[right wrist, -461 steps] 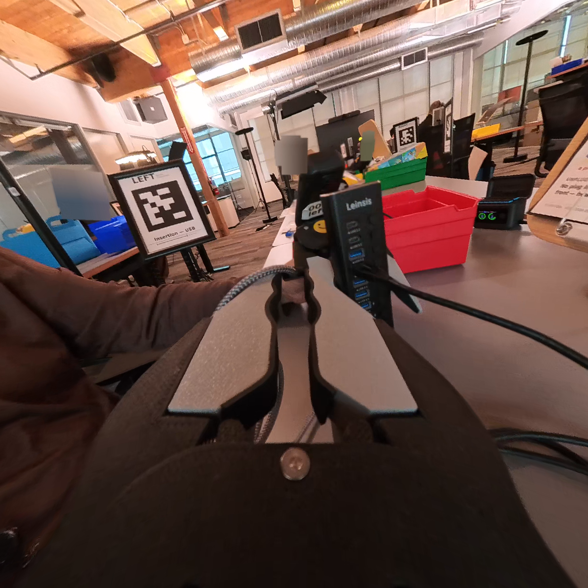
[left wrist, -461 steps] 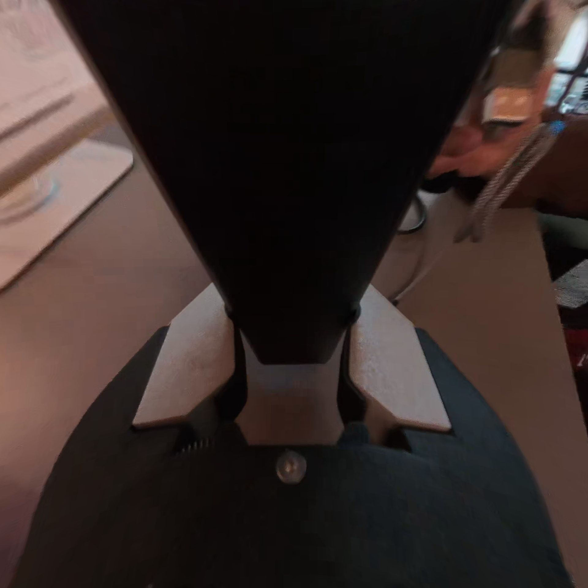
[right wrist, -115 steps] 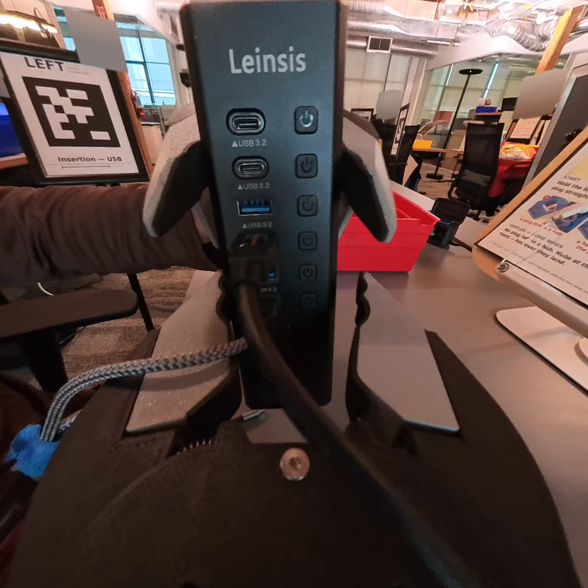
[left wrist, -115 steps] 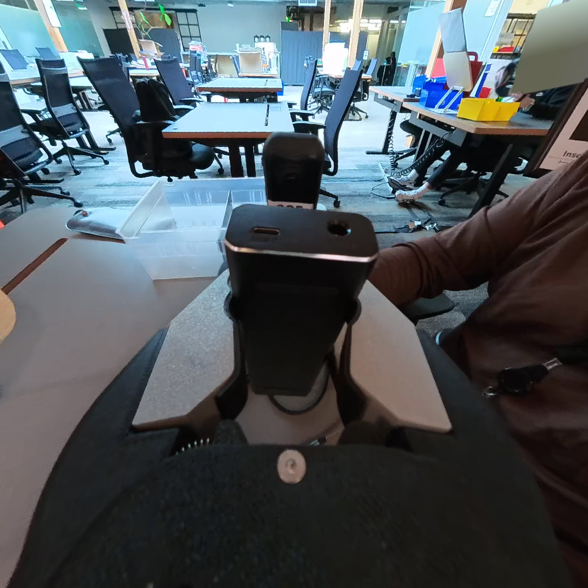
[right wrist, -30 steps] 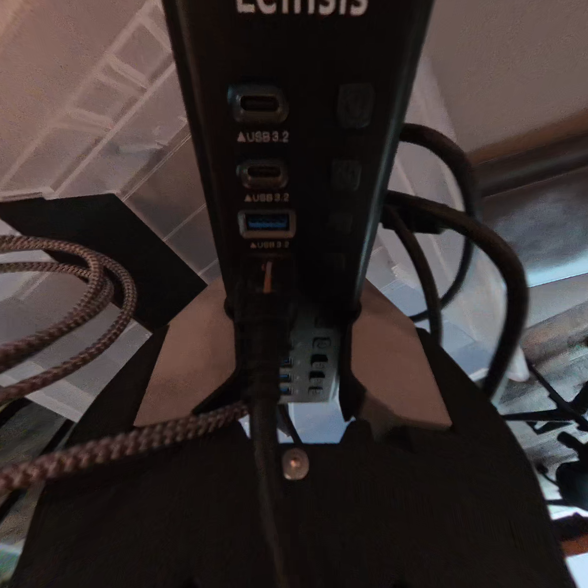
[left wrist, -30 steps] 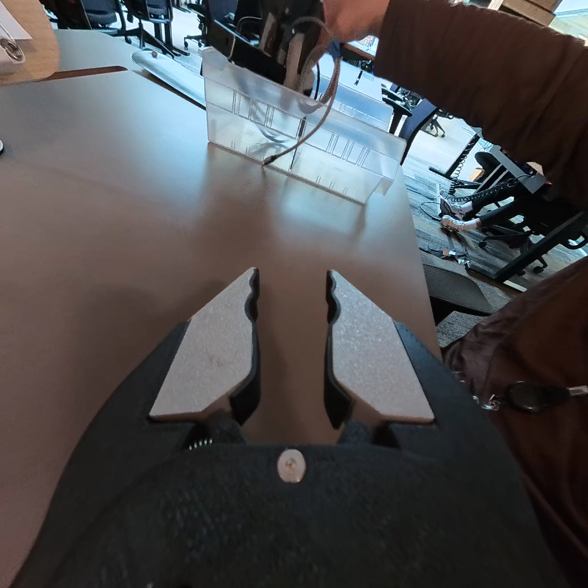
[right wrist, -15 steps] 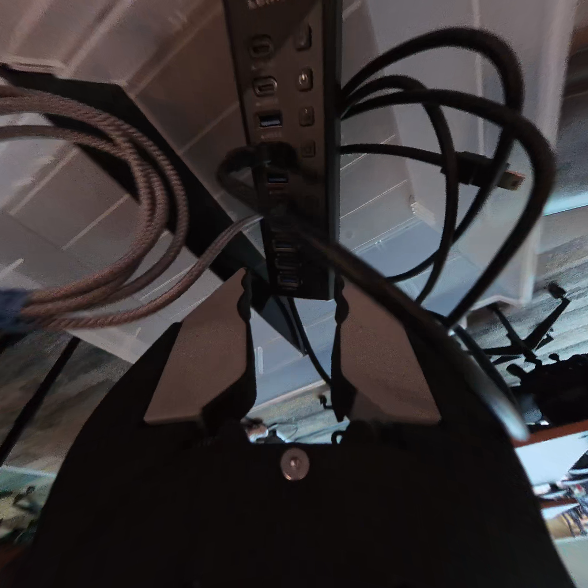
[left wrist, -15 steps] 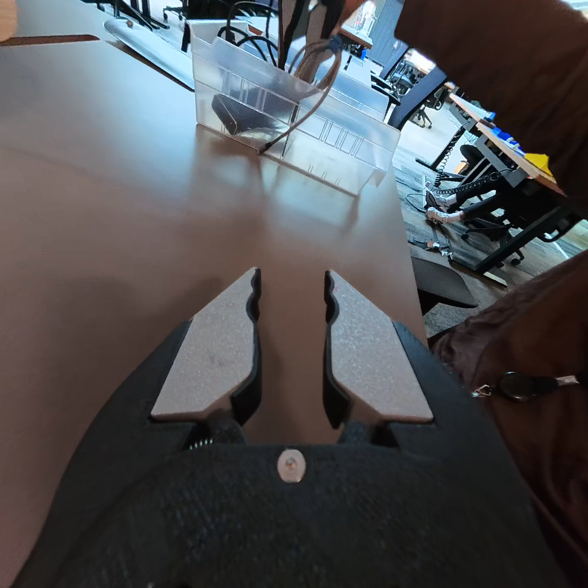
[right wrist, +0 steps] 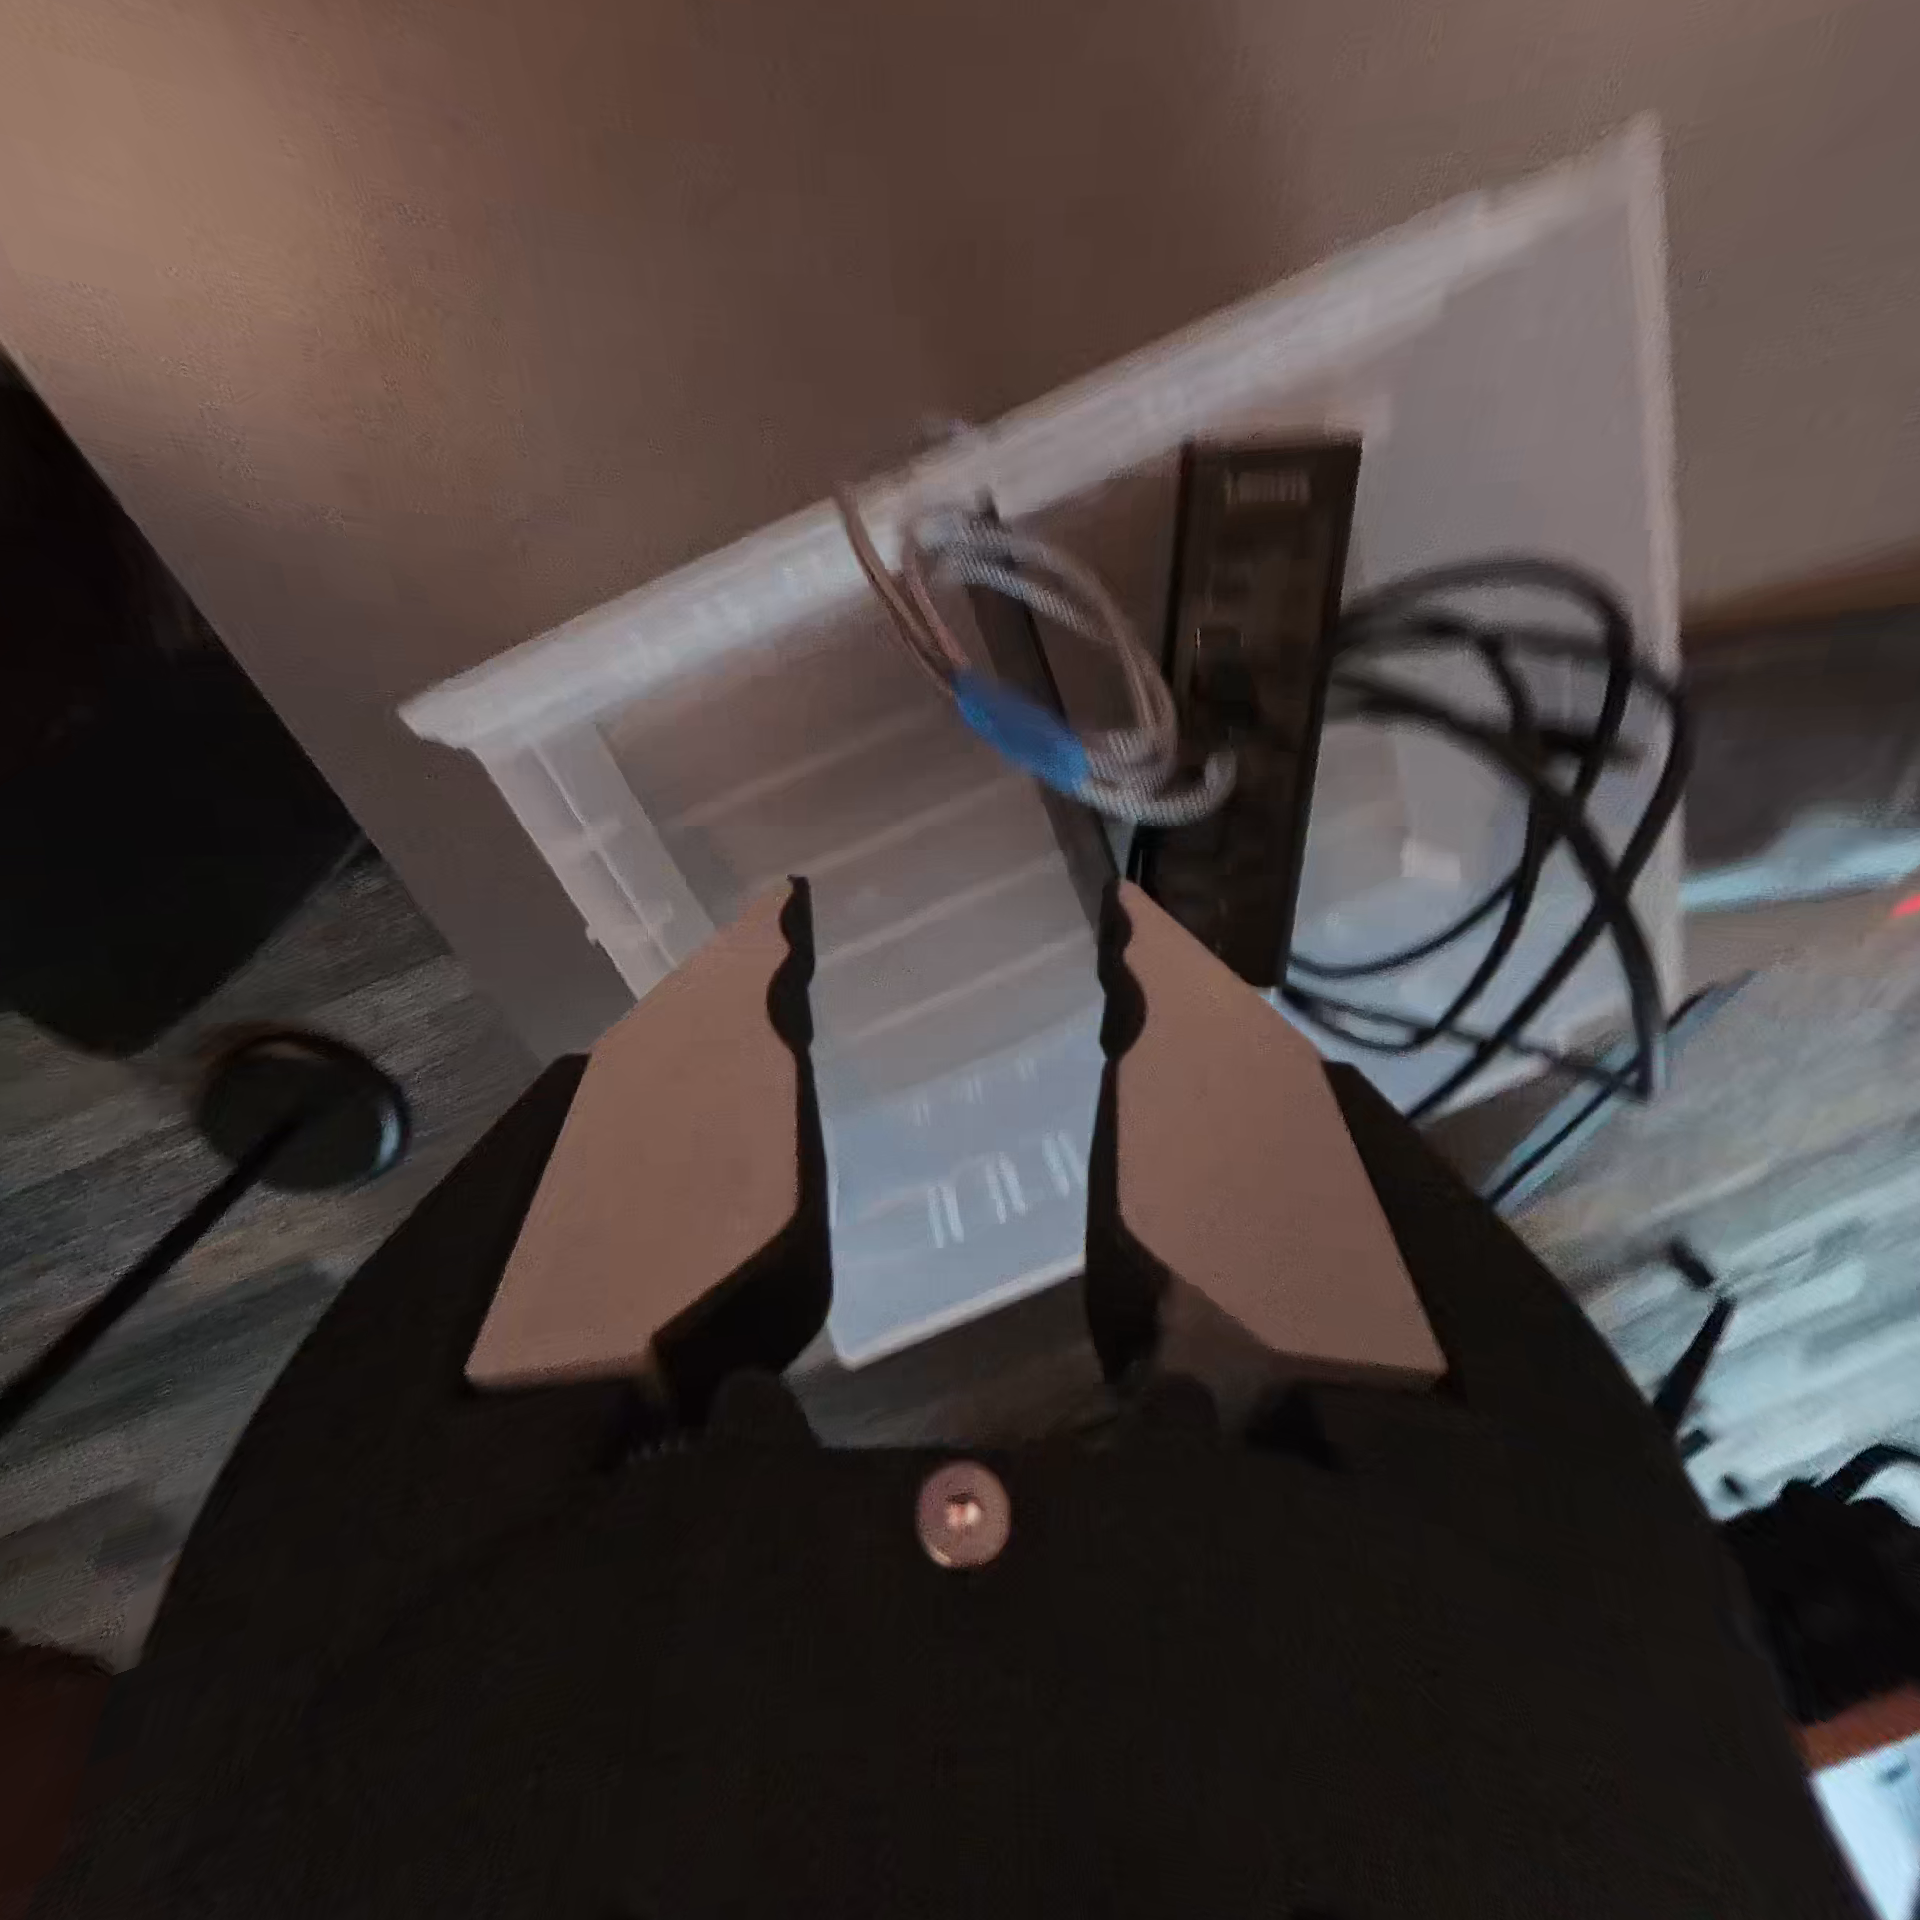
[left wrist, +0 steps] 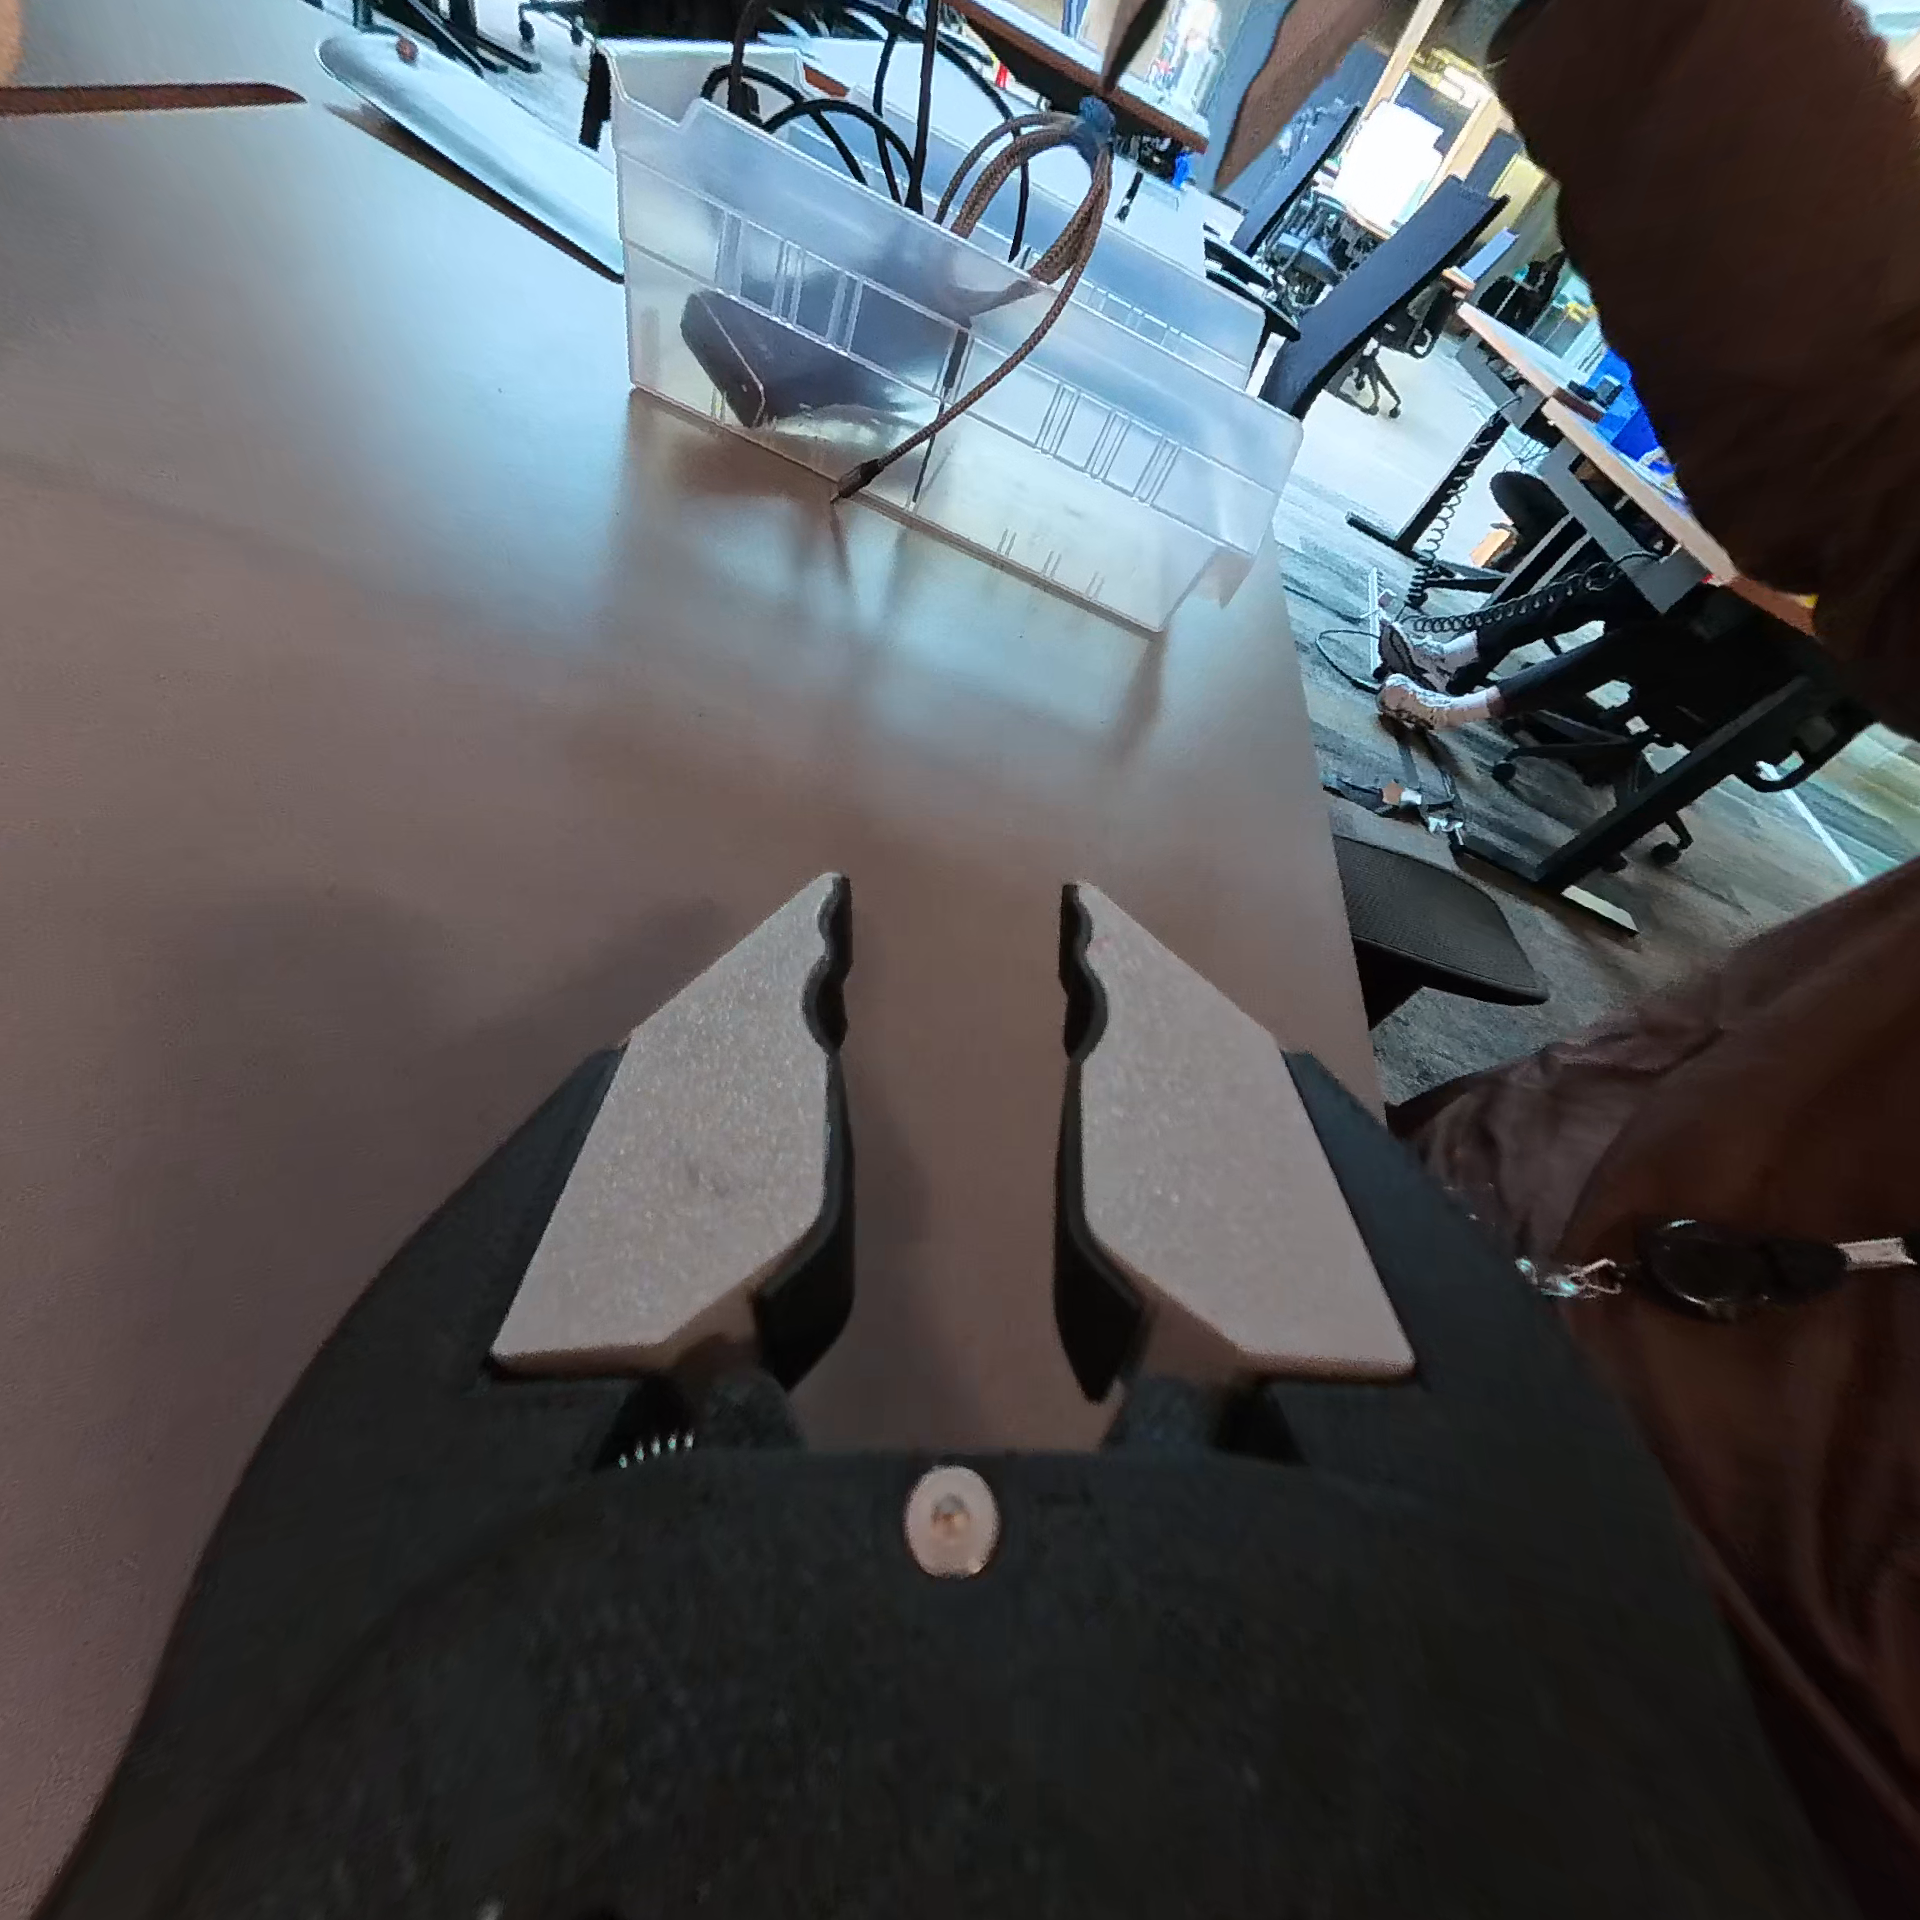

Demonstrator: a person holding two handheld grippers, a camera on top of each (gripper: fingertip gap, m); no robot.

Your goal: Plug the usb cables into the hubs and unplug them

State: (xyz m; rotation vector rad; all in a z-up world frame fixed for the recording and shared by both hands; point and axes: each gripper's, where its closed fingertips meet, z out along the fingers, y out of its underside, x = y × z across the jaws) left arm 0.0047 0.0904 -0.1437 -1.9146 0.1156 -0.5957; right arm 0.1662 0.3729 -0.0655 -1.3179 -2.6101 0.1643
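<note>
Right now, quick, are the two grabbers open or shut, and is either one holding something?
Left gripper: jaws open, holding nothing, above the bare table.
Right gripper: jaws open, holding nothing, above the clear bin with the hub.

Black two-finger right gripper point(right wrist: 954, 935) held empty with jaws parted above a clear plastic bin point(right wrist: 727, 790), long black USB hub point(right wrist: 1252, 686) inside, grey braided cable coil with blue tie point(right wrist: 1049, 665) beside it, black cables point(right wrist: 1496, 810) looping right.
</note>
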